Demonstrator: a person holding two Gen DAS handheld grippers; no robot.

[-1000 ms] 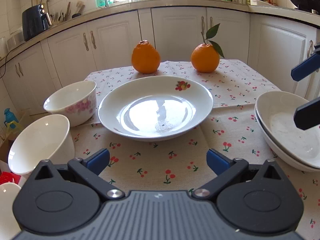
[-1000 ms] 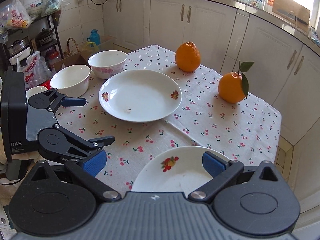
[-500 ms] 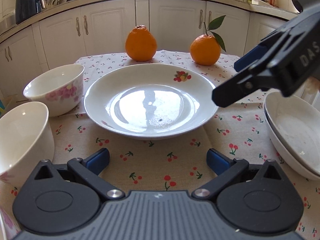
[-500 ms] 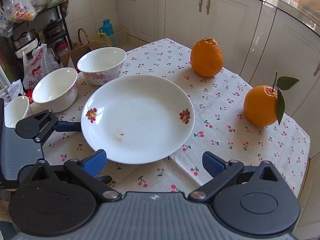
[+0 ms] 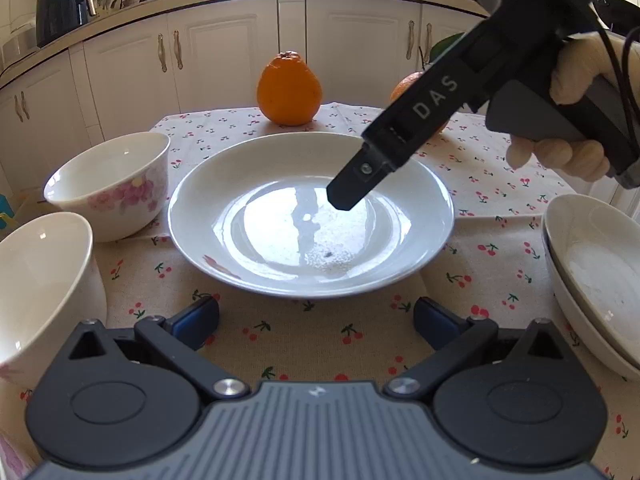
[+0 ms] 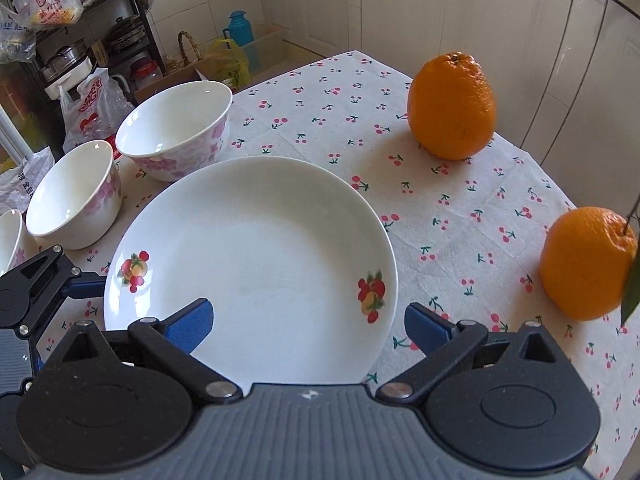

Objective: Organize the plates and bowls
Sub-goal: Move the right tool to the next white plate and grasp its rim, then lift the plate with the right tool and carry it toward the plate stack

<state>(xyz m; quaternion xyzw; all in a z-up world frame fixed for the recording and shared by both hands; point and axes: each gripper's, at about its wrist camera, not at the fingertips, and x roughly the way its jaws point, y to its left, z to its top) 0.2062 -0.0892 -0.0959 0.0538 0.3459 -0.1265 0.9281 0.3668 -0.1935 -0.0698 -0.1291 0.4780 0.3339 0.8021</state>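
On the cherry-print tablecloth [image 6: 460,208], plate [image 6: 256,264] and bowls [image 6: 176,128] sit empty.

Three shallow plates: one fruit-printed plate [image 5: 280,264] at centre, two stacked plates [image 5: 592,280] at 3 o'clock. Three pink-flowered bowls at 9 to 10 o'clock: the far bowl [image 6: 176,128], the middle bowl [image 6: 72,196], the edge bowl [image 6: 10,236]. Two oranges: one [image 6: 452,104] at 12 o'clock, a leafed one [image 6: 584,264] at 2 o'clock.

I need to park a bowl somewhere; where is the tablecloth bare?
Bare cloth lies between the large white plate and the two oranges. Crowded: the floral white bowls beside the plate, where the open left gripper sits.
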